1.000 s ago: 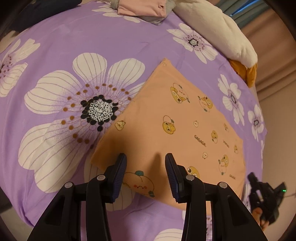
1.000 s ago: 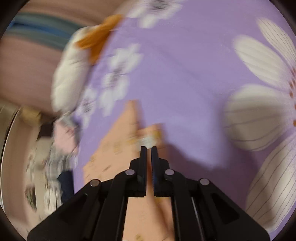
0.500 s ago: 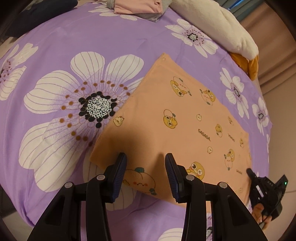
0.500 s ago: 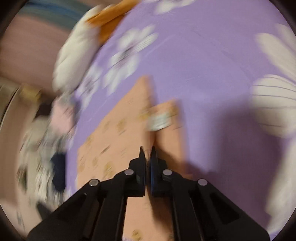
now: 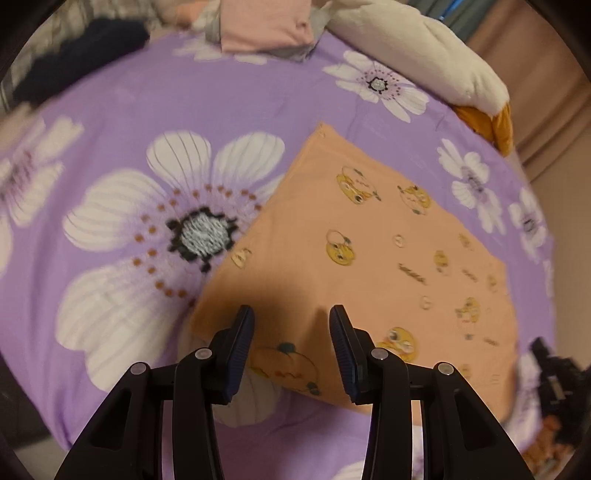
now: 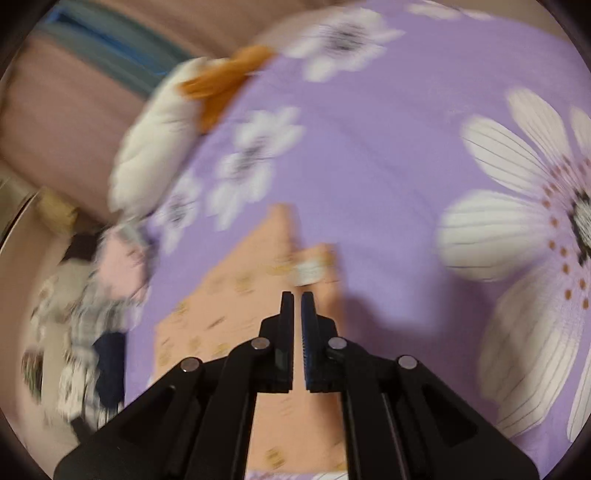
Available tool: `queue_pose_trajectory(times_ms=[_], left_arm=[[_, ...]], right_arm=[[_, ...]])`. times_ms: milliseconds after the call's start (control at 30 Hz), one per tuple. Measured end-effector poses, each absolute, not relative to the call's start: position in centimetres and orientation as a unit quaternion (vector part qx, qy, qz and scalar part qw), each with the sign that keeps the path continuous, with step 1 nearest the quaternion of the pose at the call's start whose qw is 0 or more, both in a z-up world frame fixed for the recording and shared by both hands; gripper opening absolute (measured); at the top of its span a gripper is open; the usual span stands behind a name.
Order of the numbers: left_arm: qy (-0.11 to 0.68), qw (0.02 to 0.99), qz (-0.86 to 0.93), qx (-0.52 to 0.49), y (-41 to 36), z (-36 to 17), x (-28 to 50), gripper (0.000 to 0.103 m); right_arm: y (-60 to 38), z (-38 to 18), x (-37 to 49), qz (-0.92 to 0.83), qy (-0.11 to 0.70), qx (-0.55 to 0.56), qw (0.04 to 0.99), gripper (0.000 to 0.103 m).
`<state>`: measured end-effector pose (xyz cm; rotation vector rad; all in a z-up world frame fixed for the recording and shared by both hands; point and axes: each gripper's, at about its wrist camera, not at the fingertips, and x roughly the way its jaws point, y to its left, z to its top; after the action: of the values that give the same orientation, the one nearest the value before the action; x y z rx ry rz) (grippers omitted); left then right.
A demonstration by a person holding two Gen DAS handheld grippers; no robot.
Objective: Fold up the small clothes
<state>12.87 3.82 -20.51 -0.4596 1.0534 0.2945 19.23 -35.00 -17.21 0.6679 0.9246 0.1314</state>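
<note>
Lowest in the left view, the left tongs [image 5: 291, 345] stand part open and empty over the near edge of the orange garment [image 5: 369, 266], spread flat mid-frame on the purple bed [image 5: 221, 110], likely for folding. The right tongs [image 6: 297, 314] are nearly closed (gripping nothing visible). Upper centre sits a pink folded pile [image 5: 266, 26].

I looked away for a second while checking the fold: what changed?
Little. The right gripper, nearly shut with nothing visibly between its fingers, shifted over the orange garment. The left gripper stayed open above the garment's near edge; the garment still lies flat on the purple floral bedspread.
</note>
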Motion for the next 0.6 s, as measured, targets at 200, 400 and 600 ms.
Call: queue_pose_trajectory(times_ms=[200, 400, 600], left_arm=[[0.501, 0.836, 0.179, -0.133, 2.3, -21.6, 13.6, 0.034], [0.493, 0.848, 0.151, -0.127, 1.6, -21.2, 13.8, 0.034], [0.516, 0.839, 0.162, -0.066, -0.2, -22.3, 13.8, 0.034]], right_arm=[[-32.7, -20.7, 21.0, -0.006, 0.538, 0.241, 0.808, 0.000], [-32.2, -17.4, 19.1, 0.040, 0.467, 0.234, 0.852, 0.014], [-32.1, -19.2, 20.1, 0.007, 0.520, 0.220, 0.825, 0.020]])
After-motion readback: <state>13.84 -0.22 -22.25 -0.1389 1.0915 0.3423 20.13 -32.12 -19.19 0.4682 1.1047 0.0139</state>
